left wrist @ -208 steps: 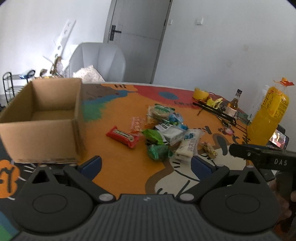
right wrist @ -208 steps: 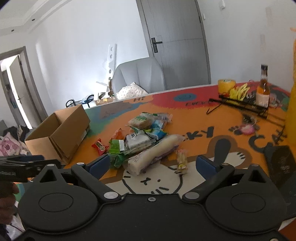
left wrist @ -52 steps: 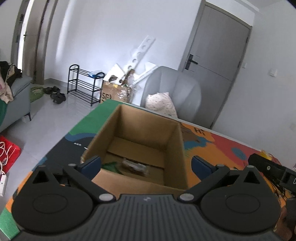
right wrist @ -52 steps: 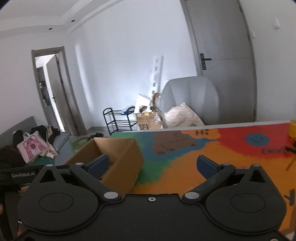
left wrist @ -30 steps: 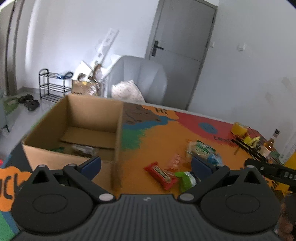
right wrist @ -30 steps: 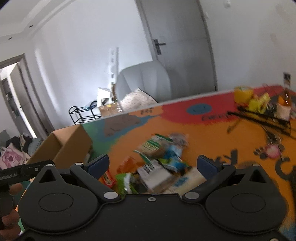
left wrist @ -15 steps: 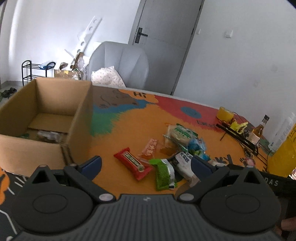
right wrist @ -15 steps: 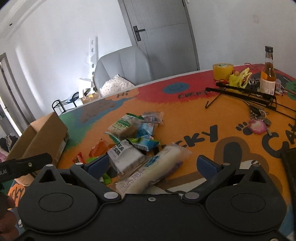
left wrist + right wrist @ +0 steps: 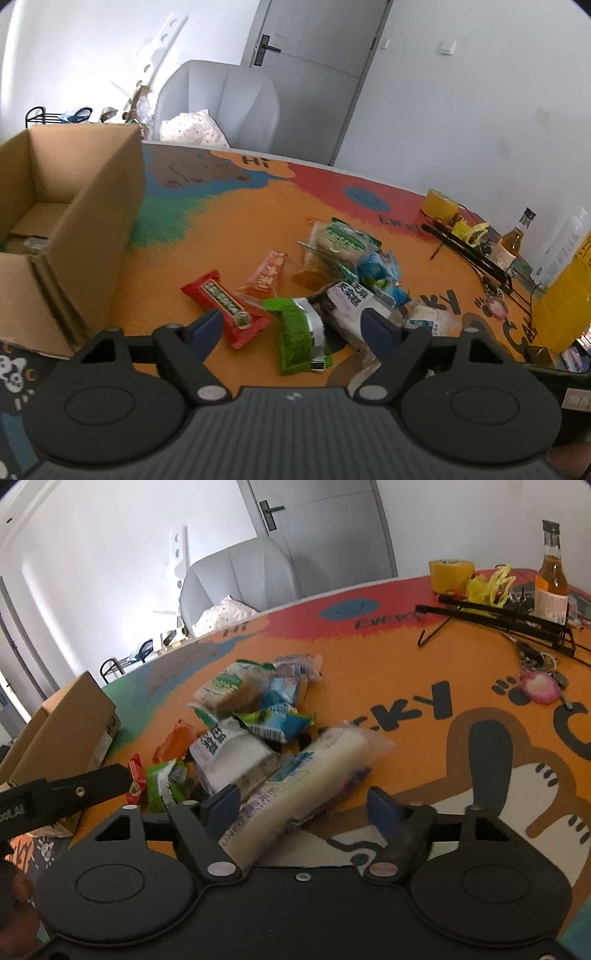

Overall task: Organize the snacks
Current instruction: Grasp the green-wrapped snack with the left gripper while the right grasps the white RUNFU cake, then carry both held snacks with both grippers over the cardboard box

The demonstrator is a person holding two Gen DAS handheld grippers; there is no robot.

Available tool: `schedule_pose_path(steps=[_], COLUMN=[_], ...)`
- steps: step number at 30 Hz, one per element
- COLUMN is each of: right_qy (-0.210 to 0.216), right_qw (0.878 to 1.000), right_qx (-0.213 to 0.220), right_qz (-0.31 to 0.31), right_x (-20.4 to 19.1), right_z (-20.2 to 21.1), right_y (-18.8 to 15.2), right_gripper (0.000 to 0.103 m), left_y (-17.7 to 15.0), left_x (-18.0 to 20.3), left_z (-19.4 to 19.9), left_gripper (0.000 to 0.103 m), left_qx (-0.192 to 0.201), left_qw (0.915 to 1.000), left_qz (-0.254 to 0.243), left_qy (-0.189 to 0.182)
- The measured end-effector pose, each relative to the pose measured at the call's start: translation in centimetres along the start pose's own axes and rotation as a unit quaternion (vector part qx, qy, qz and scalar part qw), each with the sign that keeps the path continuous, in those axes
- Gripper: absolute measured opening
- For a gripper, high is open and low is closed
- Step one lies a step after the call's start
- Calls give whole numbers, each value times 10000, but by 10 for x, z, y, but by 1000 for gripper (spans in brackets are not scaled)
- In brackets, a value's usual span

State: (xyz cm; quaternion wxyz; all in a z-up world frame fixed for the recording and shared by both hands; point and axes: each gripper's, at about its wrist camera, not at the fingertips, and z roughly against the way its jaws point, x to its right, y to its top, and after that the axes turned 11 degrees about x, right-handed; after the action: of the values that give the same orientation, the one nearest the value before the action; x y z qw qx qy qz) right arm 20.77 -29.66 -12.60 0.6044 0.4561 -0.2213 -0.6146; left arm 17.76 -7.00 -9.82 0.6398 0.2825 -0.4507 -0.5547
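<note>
On the bright cartoon tablecloth (image 9: 229,225) the snacks lie heaped near the middle, with the open cardboard box (image 9: 70,206) standing well off to one side. The left gripper (image 9: 291,325) hangs low over the green packet (image 9: 299,336), which lies between its spread fingers beside a red bar (image 9: 221,302); its jaws have just been closing, the pads not pressing anything. The right gripper (image 9: 306,805) straddles the long white packet (image 9: 295,782), jaws likewise just closing in, one blue pad right beside the wrapper; a firm pinch isn't evident.
</note>
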Motion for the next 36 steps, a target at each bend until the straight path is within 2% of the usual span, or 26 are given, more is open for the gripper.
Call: schedule_pose_path(steps=[5, 10, 13, 19, 21, 24, 26, 31, 36], right_qy=[-141, -342, -291, -324, -389, -325, -298, -235, -205], right_qw=[9999, 9993, 9992, 9968, 9957, 9958, 9963, 9975, 9979], right_qx=[-14, 34, 75, 9, 42, 51, 59, 108, 186], right_qz=[40, 111, 266, 726, 839, 860, 799, 660, 587], right_x=[9, 15, 10, -7, -9, -7, -5, -4, -4], right_z=[4, 10, 10, -4, -4, -1, 1, 7, 13], right_y=[2, 2, 2, 0, -1, -1, 0, 1, 1], right_gripper=[56, 57, 57, 57, 44, 33, 30, 26, 24], left_y=[-3, -8, -14, -17, -18, -21, -23, -22, -20], left_x=[0, 3, 5, 12, 14, 17, 19, 19, 17], left_z=[-15, -31, -38, -43, -43, -42, -41, -39, -24], left_gripper=[67, 57, 53, 51, 49, 44, 33, 27, 27], left_qx=[-128, -297, -384, -333, -323, -284, -258, -314, -183], left_qw=[9999, 9995, 9992, 9994, 9993, 9993, 9990, 9992, 9995], left_qz=[56, 40, 8, -91, -145, -254, -352, -257, -198], left_qy=[-79, -78, -81, -100, -81, -25, 29, -53, -146])
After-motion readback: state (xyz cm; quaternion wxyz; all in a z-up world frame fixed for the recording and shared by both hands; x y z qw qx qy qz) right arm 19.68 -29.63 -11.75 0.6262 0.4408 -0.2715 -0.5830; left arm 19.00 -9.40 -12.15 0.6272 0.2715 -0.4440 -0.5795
